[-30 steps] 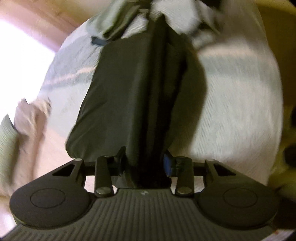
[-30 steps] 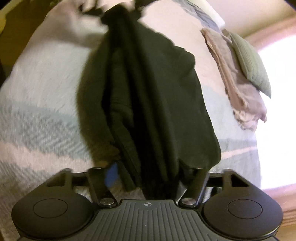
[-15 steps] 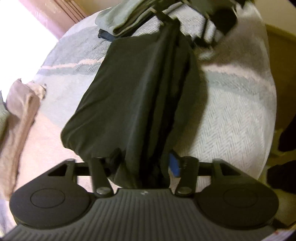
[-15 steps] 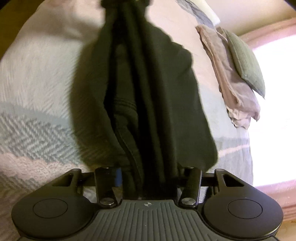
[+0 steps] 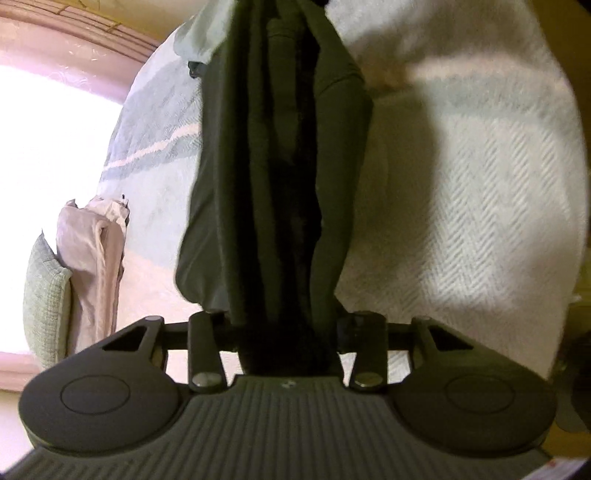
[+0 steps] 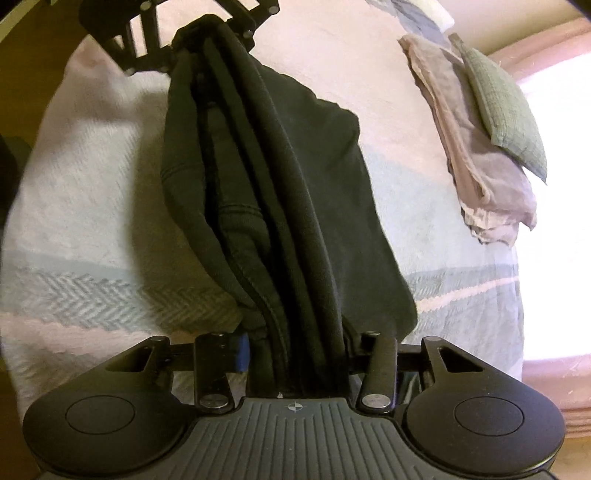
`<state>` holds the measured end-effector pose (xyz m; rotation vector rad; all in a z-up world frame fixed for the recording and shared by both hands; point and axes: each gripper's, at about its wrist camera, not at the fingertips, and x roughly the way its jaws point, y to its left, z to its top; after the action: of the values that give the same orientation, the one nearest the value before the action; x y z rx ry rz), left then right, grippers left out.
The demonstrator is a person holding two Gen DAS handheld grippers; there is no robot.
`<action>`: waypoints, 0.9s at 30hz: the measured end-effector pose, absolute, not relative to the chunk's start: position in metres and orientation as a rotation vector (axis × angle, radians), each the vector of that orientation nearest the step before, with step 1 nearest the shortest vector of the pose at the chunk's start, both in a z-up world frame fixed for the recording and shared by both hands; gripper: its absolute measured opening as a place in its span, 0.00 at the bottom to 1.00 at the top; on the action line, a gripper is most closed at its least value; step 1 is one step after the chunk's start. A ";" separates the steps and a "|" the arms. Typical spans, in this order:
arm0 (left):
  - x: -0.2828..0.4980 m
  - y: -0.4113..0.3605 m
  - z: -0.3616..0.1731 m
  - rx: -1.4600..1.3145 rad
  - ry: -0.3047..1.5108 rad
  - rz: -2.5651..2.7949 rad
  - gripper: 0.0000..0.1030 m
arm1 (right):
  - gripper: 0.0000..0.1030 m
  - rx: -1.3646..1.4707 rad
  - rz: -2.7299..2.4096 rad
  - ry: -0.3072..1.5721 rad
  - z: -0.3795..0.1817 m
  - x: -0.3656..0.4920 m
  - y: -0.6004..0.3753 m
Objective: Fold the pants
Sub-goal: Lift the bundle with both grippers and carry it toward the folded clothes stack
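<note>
Left wrist view: my left gripper point(image 5: 284, 332) is clamped on a bunched end of the dark pants point(image 5: 273, 166); its jaws have just been closing, cloth between them. The pants stretch away toward 12 o'clock, hanging in folds above the bedspread point(image 5: 461, 221), pale herringbone with blue-green bands. At 9 o'clock a folded beige cloth point(image 5: 92, 258) leans on a green pillow point(image 5: 44, 302), bright window point(image 5: 48, 155) behind. Nothing blocks the pants. No writing readable.

Right wrist view: my right gripper point(image 6: 303, 350) pinches the other bunched end of the pants point(image 6: 280, 192); jaws have just been closing, fabric between. The pants run to 12 o'clock, where the left gripper point(image 6: 207, 26) holds the far end. Beige cloth point(image 6: 480, 166) and green pillow point(image 6: 502, 107) sit at 2 o'clock, well apart from the pants. Bedspread point(image 6: 92, 221) underneath. No labels legible.
</note>
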<state>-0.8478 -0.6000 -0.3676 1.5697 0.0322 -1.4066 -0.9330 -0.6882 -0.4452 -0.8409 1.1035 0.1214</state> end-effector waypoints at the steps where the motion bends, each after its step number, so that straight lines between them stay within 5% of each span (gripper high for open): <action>1: -0.844 -0.601 -0.355 1.560 0.055 -1.430 0.35 | 0.39 -0.830 0.128 1.114 -0.437 -0.936 -0.687; 11: -0.825 -0.621 -0.247 1.558 0.096 -1.579 0.34 | 0.38 -0.673 0.114 1.200 -0.338 -0.949 -0.687; 27: -0.865 -0.755 -0.149 1.574 -0.299 -1.709 0.34 | 0.38 -0.617 -0.207 1.188 -0.232 -1.007 -0.760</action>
<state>-0.8653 -0.7550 -0.1494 1.5739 -0.2994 -1.7090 -1.0069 -0.7599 -0.2322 -0.6169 1.1883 -0.2071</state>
